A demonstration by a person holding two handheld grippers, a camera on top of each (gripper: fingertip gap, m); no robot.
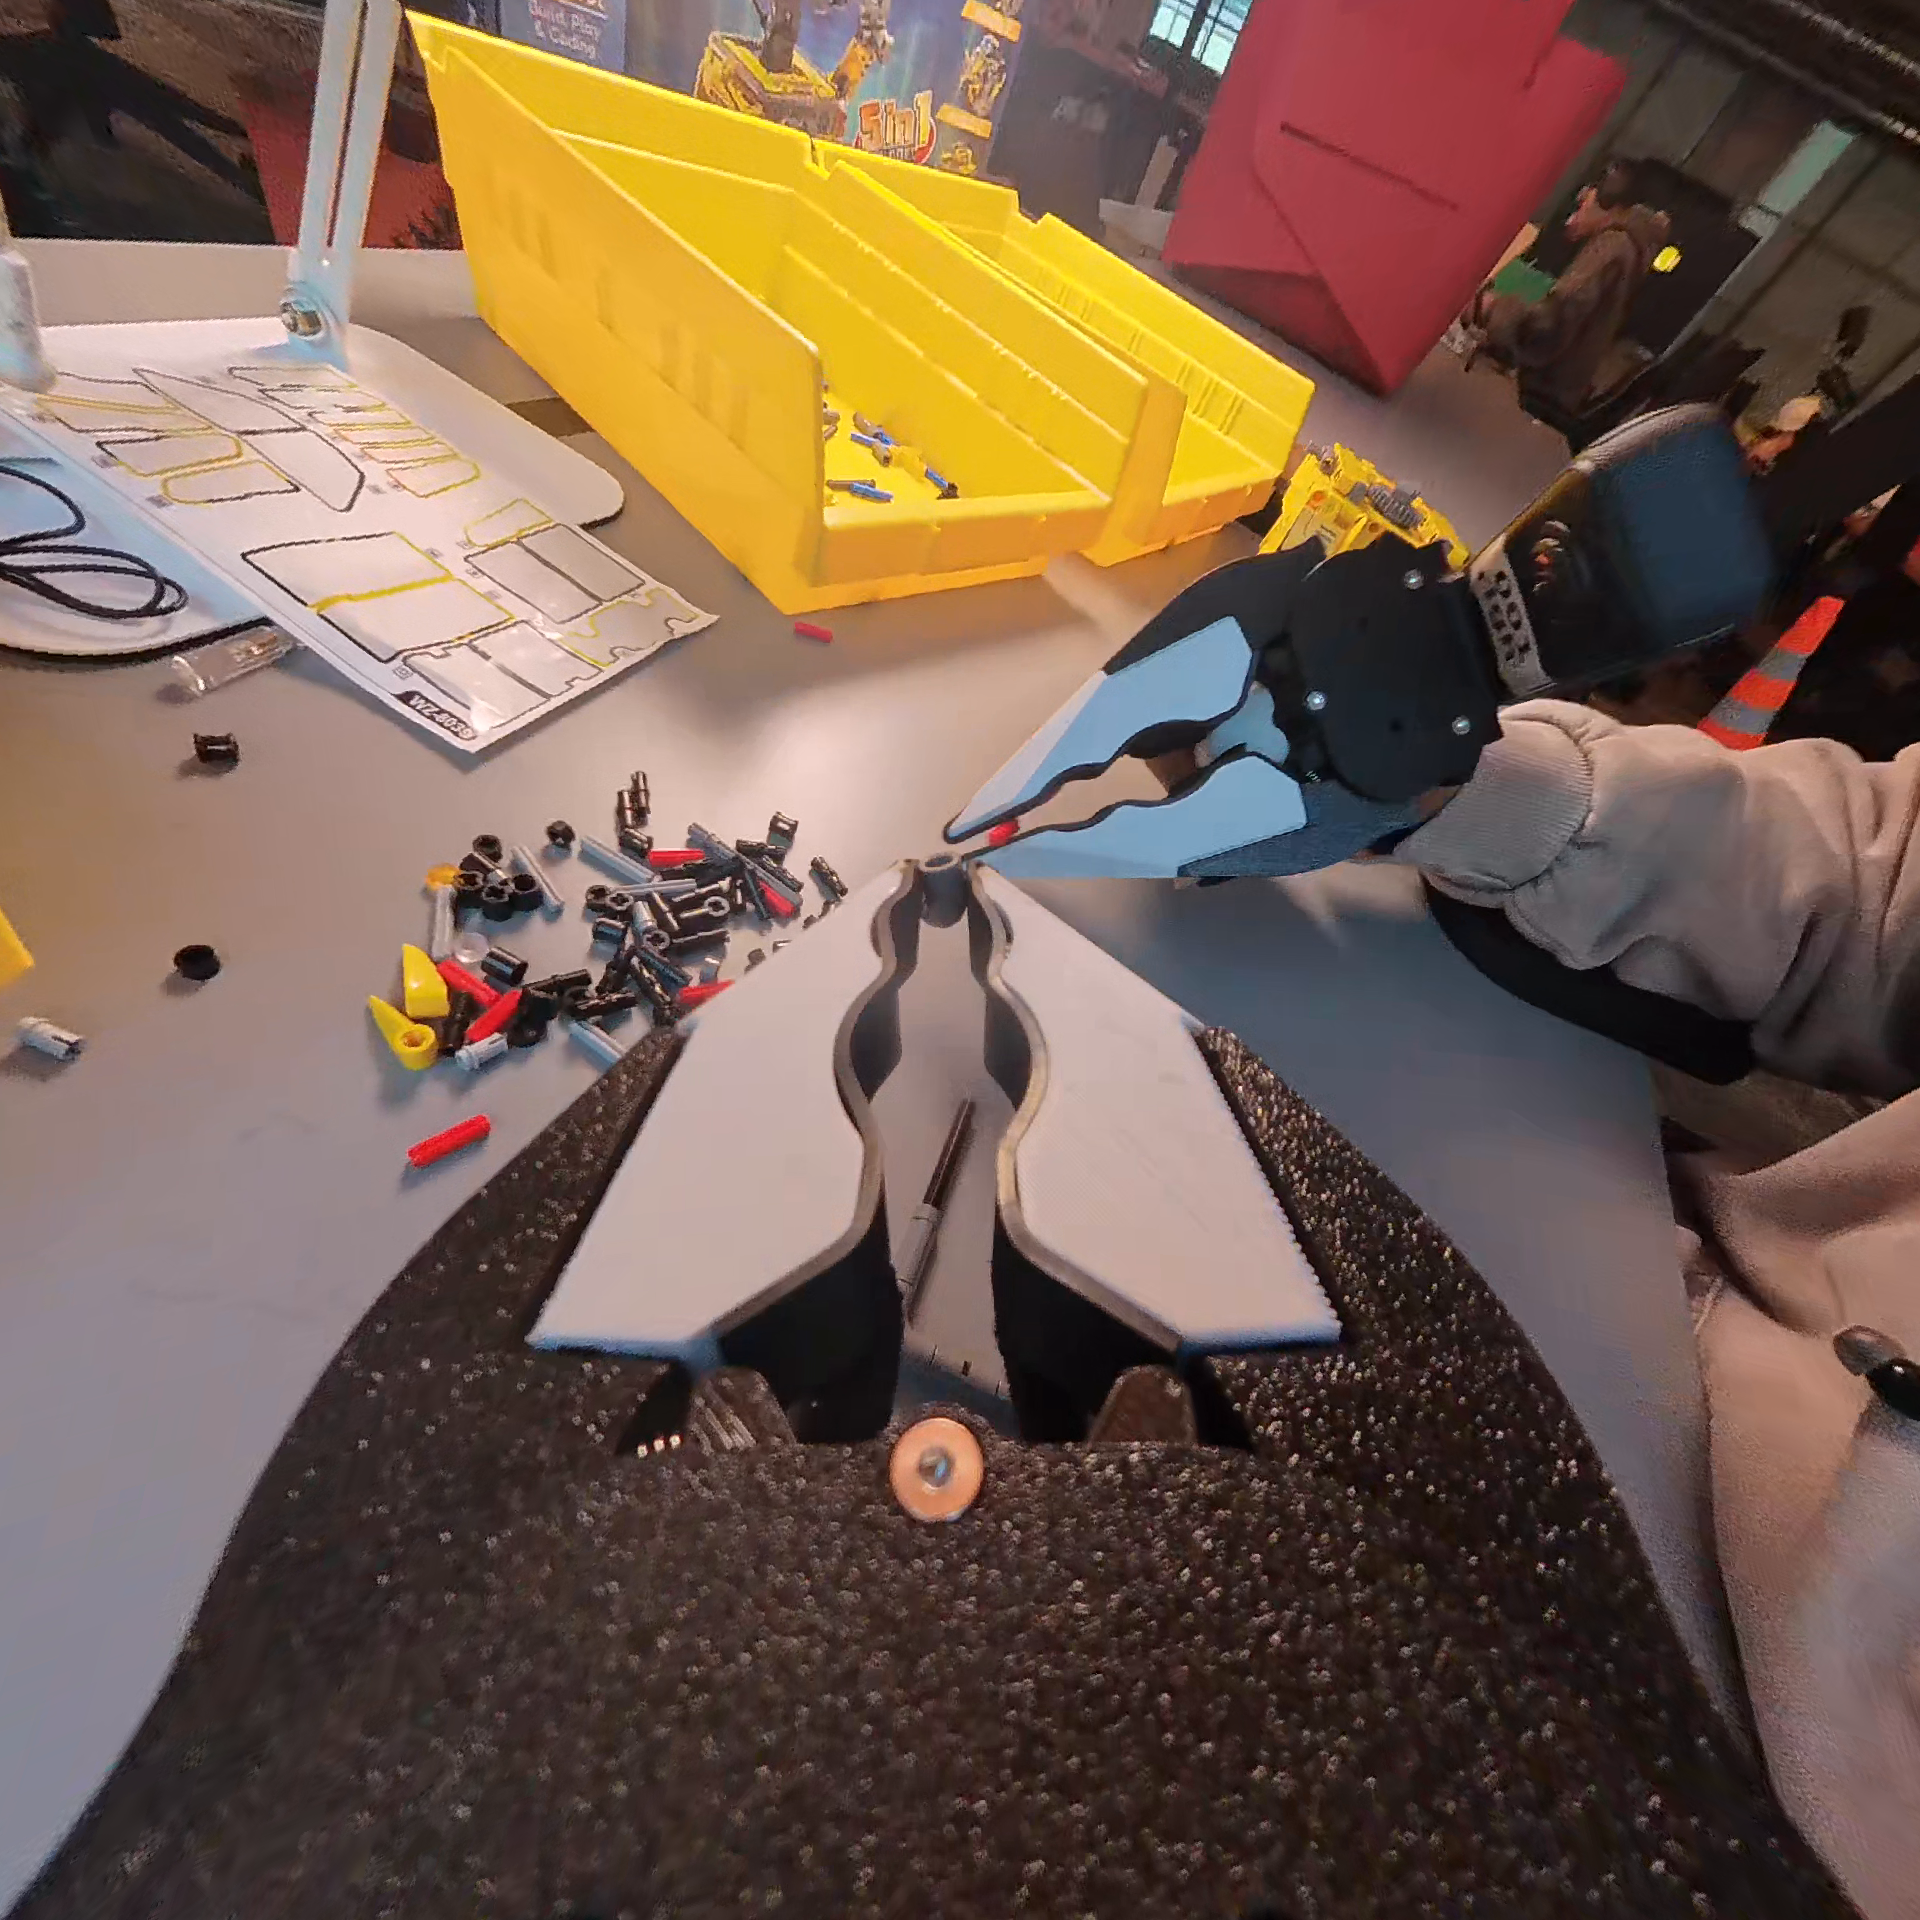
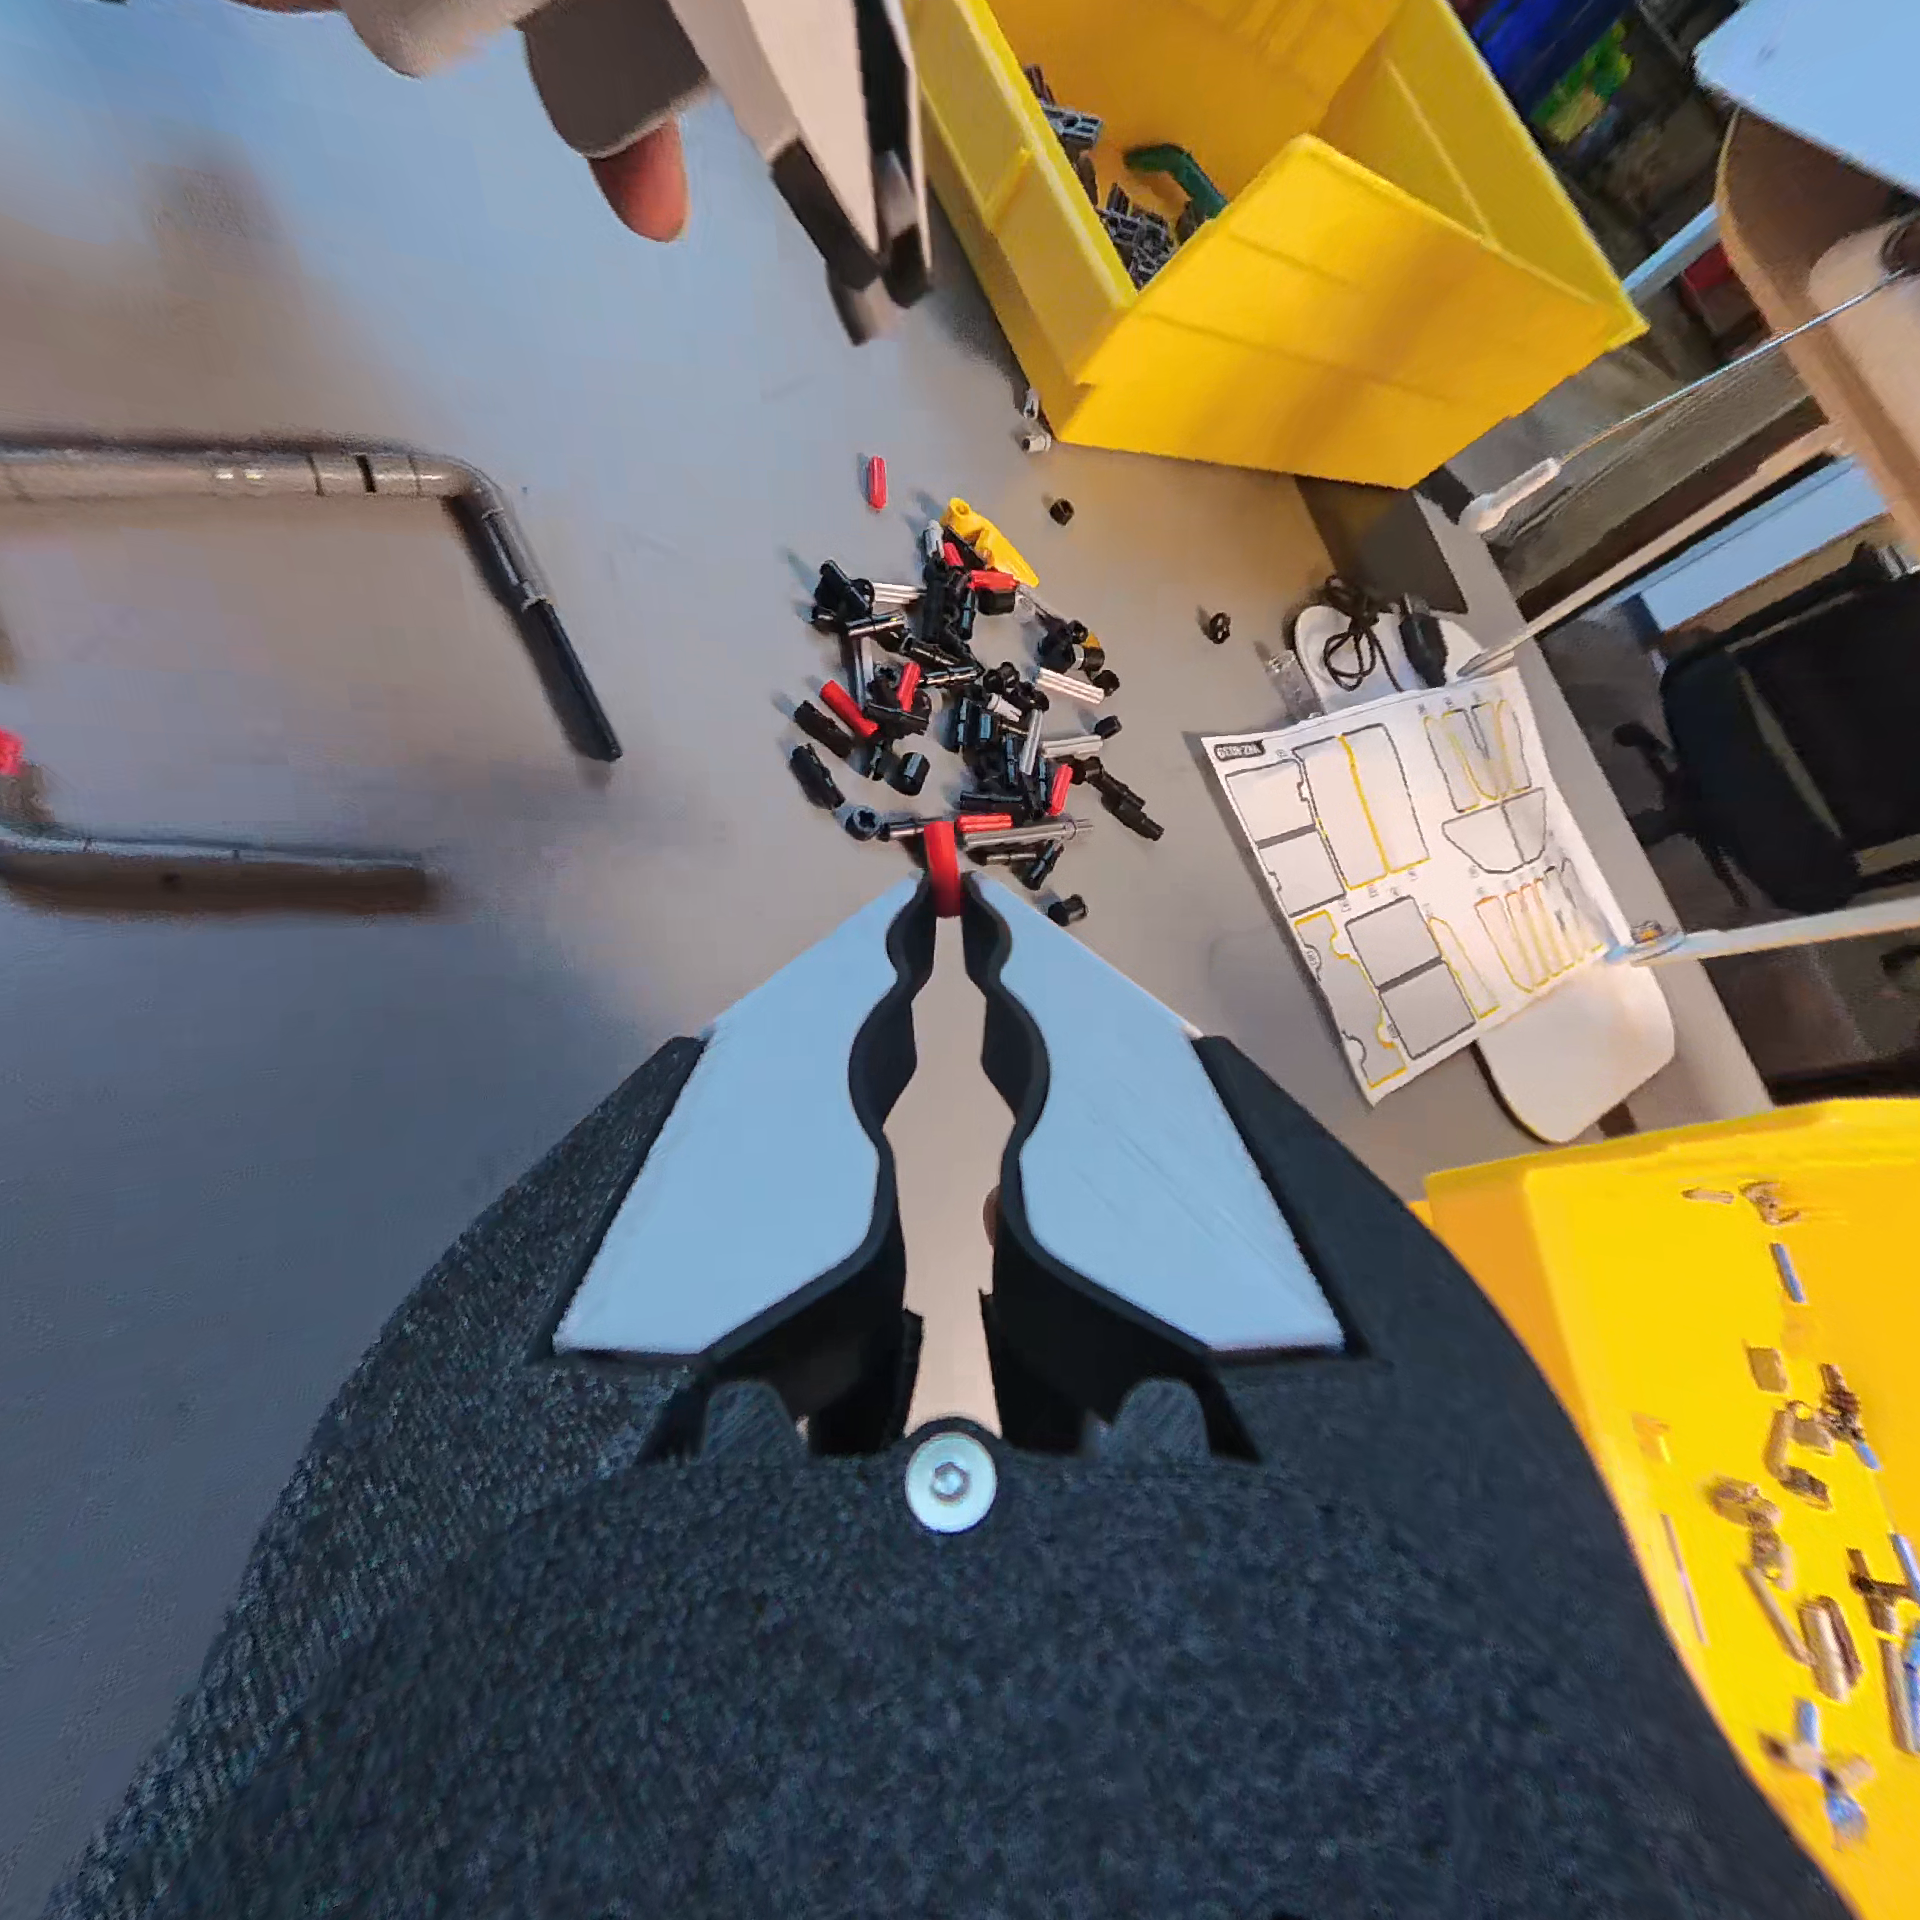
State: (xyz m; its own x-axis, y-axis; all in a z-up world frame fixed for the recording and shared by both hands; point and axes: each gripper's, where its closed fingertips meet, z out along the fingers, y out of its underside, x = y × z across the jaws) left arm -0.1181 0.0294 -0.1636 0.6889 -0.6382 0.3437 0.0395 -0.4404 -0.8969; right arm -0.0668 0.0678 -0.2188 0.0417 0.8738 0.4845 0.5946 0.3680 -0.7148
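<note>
My left gripper [image 1: 943, 891] is shut on a small dark grey tube-shaped piece [image 1: 943, 883], held above the grey table [image 1: 260, 1299]. My right gripper [image 2: 945, 896] is shut on a small red pin [image 2: 942, 871]; in the left wrist view it [image 1: 982, 836] comes in from the right with the red pin [image 1: 1003, 831] at its tips, almost touching the grey piece. A pile of small black, red, grey and yellow building pieces [image 1: 613, 925] lies on the table left of the tips; it also shows in the right wrist view [image 2: 966, 707].
Yellow divided bins [image 1: 883, 395] stand at the back, and another yellow bin [image 2: 1714, 1455] holds small parts at the right. A sticker sheet [image 1: 416, 540] lies on a white lamp base [image 1: 499, 416]. Loose red pins [image 1: 449, 1140] lie about. A long black axle [image 1: 940, 1195] lies under my left gripper. The gap from one gripper's tips to the other's is roughly 9 cm.
</note>
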